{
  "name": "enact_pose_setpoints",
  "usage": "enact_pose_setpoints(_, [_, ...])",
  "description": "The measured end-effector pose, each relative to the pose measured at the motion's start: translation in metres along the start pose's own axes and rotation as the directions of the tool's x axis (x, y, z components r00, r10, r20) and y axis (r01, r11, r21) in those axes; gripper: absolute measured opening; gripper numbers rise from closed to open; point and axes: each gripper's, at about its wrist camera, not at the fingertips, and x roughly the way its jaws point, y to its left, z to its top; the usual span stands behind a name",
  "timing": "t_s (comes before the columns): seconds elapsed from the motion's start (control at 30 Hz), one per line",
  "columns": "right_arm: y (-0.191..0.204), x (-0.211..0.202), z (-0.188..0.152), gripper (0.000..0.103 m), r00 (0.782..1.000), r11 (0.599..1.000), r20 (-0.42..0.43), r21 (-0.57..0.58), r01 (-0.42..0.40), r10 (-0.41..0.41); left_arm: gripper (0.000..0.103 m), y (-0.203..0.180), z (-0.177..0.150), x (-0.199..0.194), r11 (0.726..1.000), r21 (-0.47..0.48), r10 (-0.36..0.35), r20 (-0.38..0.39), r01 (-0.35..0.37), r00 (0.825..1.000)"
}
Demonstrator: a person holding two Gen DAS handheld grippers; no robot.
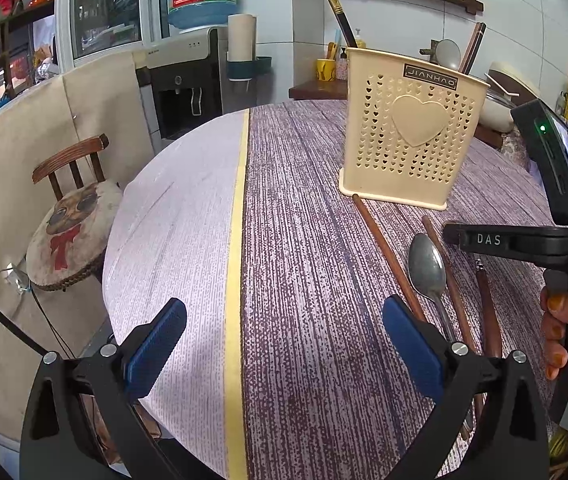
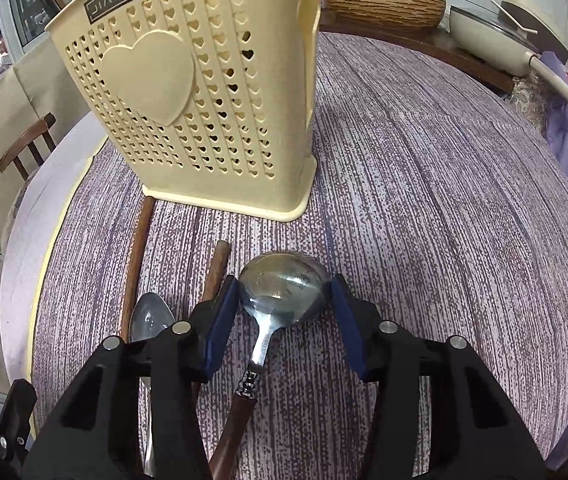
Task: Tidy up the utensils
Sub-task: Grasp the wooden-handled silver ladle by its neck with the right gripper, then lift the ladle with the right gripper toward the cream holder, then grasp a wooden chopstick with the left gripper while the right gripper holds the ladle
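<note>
On the cream holder (image 2: 187,92) reads "JIANHAO" — both tools, left (image 1: 284,356) and right (image 2: 284,320), released, the right astride a spoon (image 2: 279,296).

Both pictures are bright and soft, with daylight coming in at the window (image 1: 103,8). Shadows on the tablecloth (image 2: 424,200) are faint. The big spoon (image 2: 284,288) shines with white glare. The round lens bends straight lines, and the corners go black. Things near the edges look stretched and a bit fuzzy.
</note>
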Motion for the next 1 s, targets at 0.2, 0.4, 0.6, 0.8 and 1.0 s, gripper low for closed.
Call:
enact_pose_setpoints(0.2, [-0.010,-0.008,-0.005,0.048,0.998,0.998,0.028,0.024,-0.053,0.052,0.093,-0.008,0.006,0.005,0.999,0.017,-0.038,-0.013,0.038,0.999])
enact_pose_setpoints(0.4, [-0.018,-0.036,-0.012,0.048,0.990,0.998,0.124,0.004,-0.069,0.068,0.073,-0.009,0.028,0.024,0.994,-0.043,-0.100,-0.099,0.096,0.990])
enact_pose_setpoints(0.6, [-0.025,-0.060,-0.021,0.048,0.977,0.997,0.197,-0.002,-0.082,0.081,0.057,-0.026,0.054,0.044,0.982,-0.029,-0.189,-0.133,0.187,0.973])
enact_pose_setpoints(0.8, [-0.028,-0.081,-0.026,0.048,0.963,0.996,0.252,-0.010,-0.093,0.093,0.039,-0.043,0.063,0.074,0.978,-0.027,-0.209,-0.209,0.208,0.955])
enact_pose_setpoints(1.0, [-0.030,-0.103,-0.033,0.048,0.951,0.995,0.293,-0.029,-0.099,0.103,0.029,-0.052,0.069,0.092,0.982,-0.018,-0.185,-0.241,0.186,0.953])
